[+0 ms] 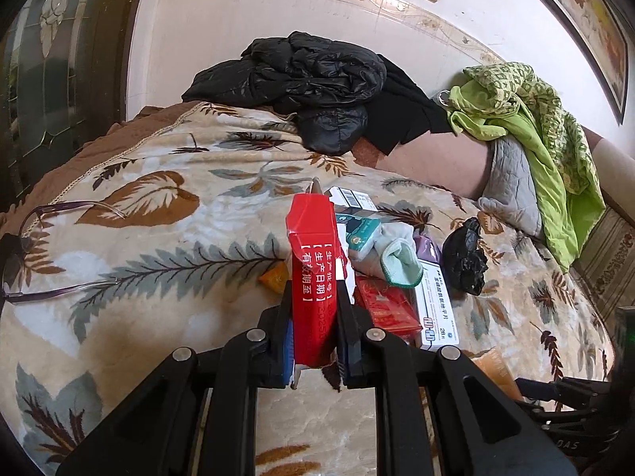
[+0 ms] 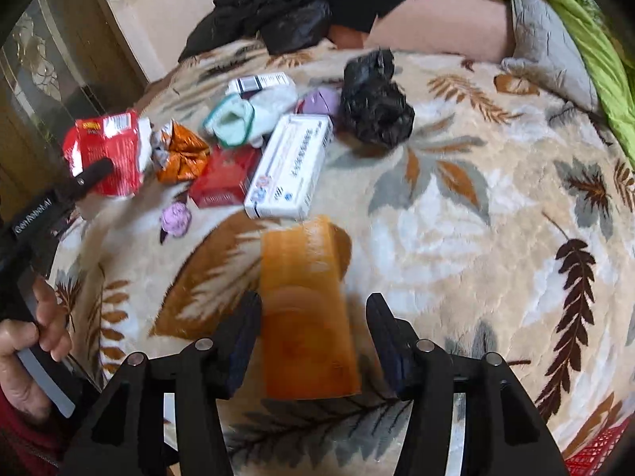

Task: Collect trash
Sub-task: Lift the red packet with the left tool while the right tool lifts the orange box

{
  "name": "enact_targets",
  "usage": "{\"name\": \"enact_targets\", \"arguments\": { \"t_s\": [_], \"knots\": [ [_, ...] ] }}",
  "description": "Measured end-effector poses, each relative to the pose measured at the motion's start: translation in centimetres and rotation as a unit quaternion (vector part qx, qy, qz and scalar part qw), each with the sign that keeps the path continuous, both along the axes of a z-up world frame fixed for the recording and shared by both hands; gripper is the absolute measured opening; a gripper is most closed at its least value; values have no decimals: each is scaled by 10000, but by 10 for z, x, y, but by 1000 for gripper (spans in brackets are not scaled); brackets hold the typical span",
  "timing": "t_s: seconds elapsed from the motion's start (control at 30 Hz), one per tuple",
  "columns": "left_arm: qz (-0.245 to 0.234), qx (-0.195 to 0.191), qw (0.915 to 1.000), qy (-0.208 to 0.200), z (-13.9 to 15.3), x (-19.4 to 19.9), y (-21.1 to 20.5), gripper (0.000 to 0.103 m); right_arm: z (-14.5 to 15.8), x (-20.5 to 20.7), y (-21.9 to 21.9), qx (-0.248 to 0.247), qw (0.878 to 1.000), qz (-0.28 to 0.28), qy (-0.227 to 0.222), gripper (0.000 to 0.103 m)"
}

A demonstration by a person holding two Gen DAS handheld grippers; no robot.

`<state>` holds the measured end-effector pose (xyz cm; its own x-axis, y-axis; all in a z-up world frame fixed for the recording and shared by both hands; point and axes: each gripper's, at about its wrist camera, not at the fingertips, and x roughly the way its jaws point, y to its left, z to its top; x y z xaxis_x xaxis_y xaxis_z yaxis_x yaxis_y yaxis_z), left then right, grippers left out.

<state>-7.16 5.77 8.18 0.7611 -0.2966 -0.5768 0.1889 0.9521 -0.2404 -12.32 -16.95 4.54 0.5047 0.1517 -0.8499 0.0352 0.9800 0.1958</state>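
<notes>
Trash (image 2: pixel 238 166) strewn in a small heap on the bed's leaf-print blanket (image 2: pixel 476 238), two pieces at the tongs.

Nearest, in the right wrist view: right tongs (image 2: pixel 313 305) standing wide, orange box (image 2: pixel 305 309) lying flat on the blanket between the fingers. Left finger just beside the box's edge, a gap at the right finger, no squeeze visible. Box blurred, print unreadable.

Left tongs (image 1: pixel 315 297) clamped narrow on a red carton (image 1: pixel 315 269), held upright above the blanket with its torn top end away from the camera. From the right wrist view, carton crumpled, one black finger across it, a hand (image 2: pixel 35 337) on the handle at the picture's edge.

Beyond the orange box: white pill box (image 2: pixel 289 162) touching a red pack (image 2: pixel 222 186); orange foil wrapper (image 2: pixel 182 154) beside that; small purple ball (image 2: pixel 176 218) apart, nearer the camera. Behind these, a mint-edged sock (image 2: pixel 234 123) lying over the heap, a barcoded white box (image 2: pixel 262 81) partly under it, something purple (image 2: pixel 321 101) half hidden, hard to identify. Crumpled black bag (image 2: pixel 375 103) just right of the heap.

Off to the left in the left wrist view, glasses (image 1: pixel 24 254) lying open on the blanket, cut by the edge.

Farthest: black jacket (image 1: pixel 301 75) piled against the wall, green cloth (image 1: pixel 528 111) draped over a grey quilted cushion (image 1: pixel 512 182). Corner of a red basket (image 2: pixel 595 452) at the lower right edge, mostly cut off.
</notes>
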Motion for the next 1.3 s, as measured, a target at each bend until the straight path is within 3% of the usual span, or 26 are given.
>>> {"name": "enact_targets", "arguments": {
  "t_s": [0.13,0.17,0.2,0.43,0.63,0.9,1.3],
  "knots": [
    [-66,14,9999,-85,2,-3,-3,16,-7,5,8,-163,9997,101,175,60],
    [-77,31,9999,-105,2,-4,-4,16,-8,5,12,-228,9994,164,187,51],
    [-100,49,9998,-140,3,-6,-5,16,-7,5,14,-281,9994,151,156,51],
    [-313,68,9988,-362,12,-16,-17,16,23,-10,-1,-5,9964,-337,-773,51],
    [-574,475,9959,-510,13,-30,-47,16,34,-13,-15,140,9925,-675,-1007,51],
    [-672,1096,9897,-631,9,-39,-82,16,42,-18,-14,25,9904,-707,-1185,51],
    [-733,1414,9859,-522,-1,-32,-98,16,43,-19,-27,266,9890,-833,-1190,51]
  ]
}}
